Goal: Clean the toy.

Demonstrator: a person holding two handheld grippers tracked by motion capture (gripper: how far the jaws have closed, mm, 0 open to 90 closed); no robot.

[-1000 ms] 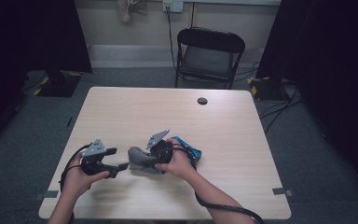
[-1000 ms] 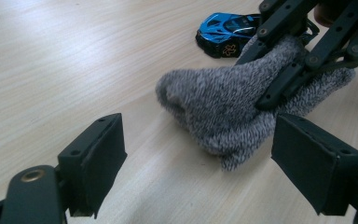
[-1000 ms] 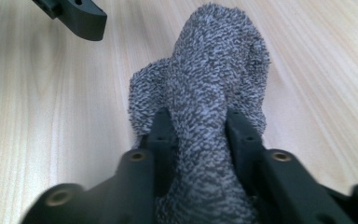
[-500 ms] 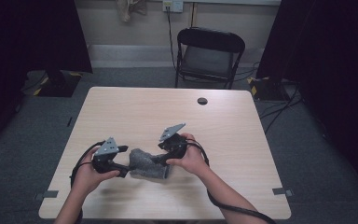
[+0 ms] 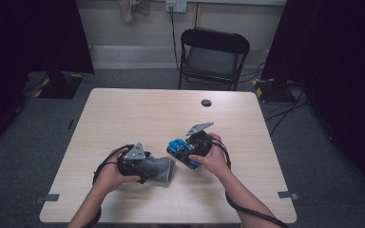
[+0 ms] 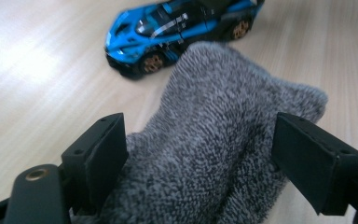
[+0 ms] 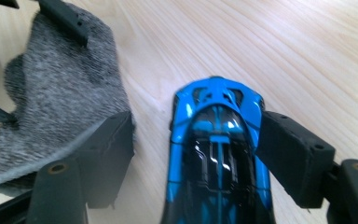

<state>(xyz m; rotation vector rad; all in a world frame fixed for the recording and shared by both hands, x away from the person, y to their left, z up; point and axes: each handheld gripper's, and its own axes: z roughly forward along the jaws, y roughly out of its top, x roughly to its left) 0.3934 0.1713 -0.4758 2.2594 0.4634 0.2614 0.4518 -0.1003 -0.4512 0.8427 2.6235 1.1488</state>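
Table (image 5: 123,114) holds 1 grey sock (image 5: 159,168), 1 blue toy car (image 5: 180,148); both grippers' jaws open around them.

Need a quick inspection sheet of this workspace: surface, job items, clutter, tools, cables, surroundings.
Surface: light wood table, flat.
Job's things: grey sock and blue toy car, side by side near the front edge.
Clutter: small black disc at the far edge.
Grippers: left tool astride the sock, jaws apart; right tool astride the car, a gap at one jaw.
Cables: one trails from each tool.
Surroundings: folding chair, dark curtains, grey floor.
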